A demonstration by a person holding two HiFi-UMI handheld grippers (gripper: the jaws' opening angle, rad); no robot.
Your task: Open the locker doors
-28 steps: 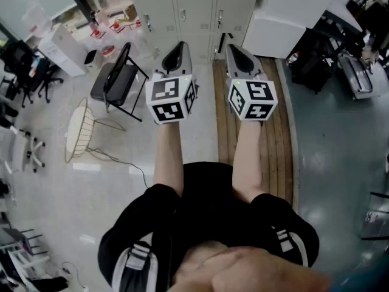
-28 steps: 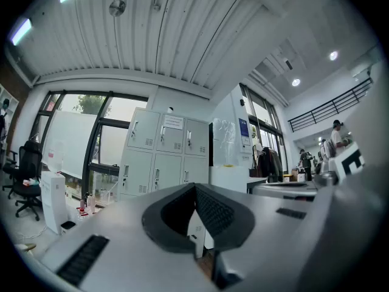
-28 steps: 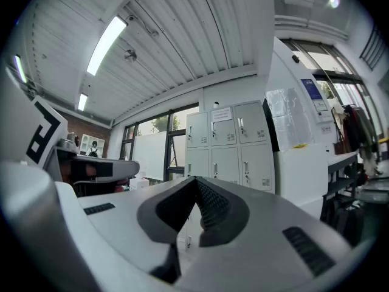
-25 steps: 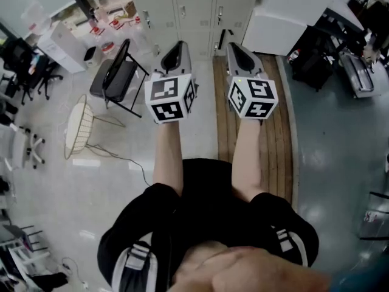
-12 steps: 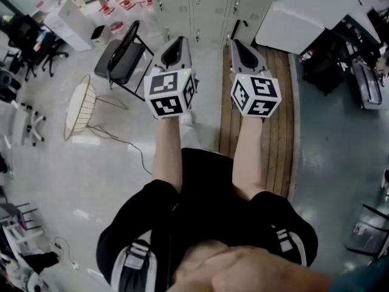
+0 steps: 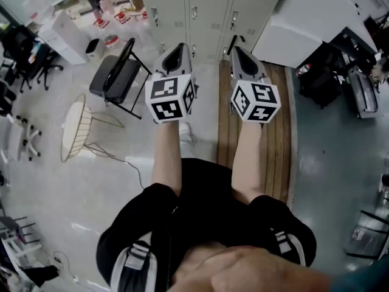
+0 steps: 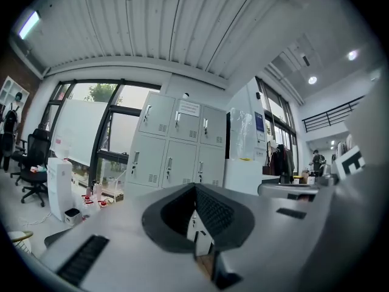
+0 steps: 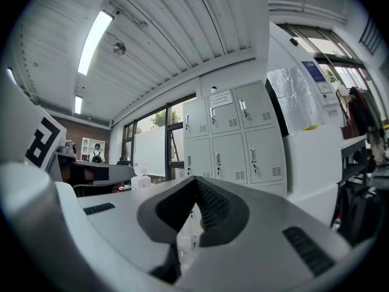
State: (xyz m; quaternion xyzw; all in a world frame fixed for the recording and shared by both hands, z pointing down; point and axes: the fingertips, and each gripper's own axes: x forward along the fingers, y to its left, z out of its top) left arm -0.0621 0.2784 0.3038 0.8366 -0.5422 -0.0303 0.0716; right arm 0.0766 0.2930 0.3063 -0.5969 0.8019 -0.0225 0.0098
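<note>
A bank of pale grey lockers [image 6: 200, 11] stands against the far wall, every door that shows being closed with a small handle. My left gripper [image 6: 178, 47] and right gripper [image 6: 237, 50] are held side by side in front of me, some way short of the lockers. Both point at them, shut, with nothing between the jaws. In the left gripper view the lockers [image 7: 179, 145] rise beyond the closed left gripper [image 7: 196, 188]. The right gripper view shows the same lockers [image 8: 234, 139] past the closed right gripper [image 8: 196, 181].
A black folding chair [image 6: 115, 75] and a white wire basket [image 6: 76, 129] stand on the floor to the left. A wooden strip [image 6: 258, 145] runs along the floor under my right arm. A large white cabinet [image 6: 298, 20] stands right of the lockers, with dark bags [image 6: 319, 78] beside it.
The person has stepped forward, and a shoe now shows below the left gripper. Both grippers stay shut and level in front of the body.
</note>
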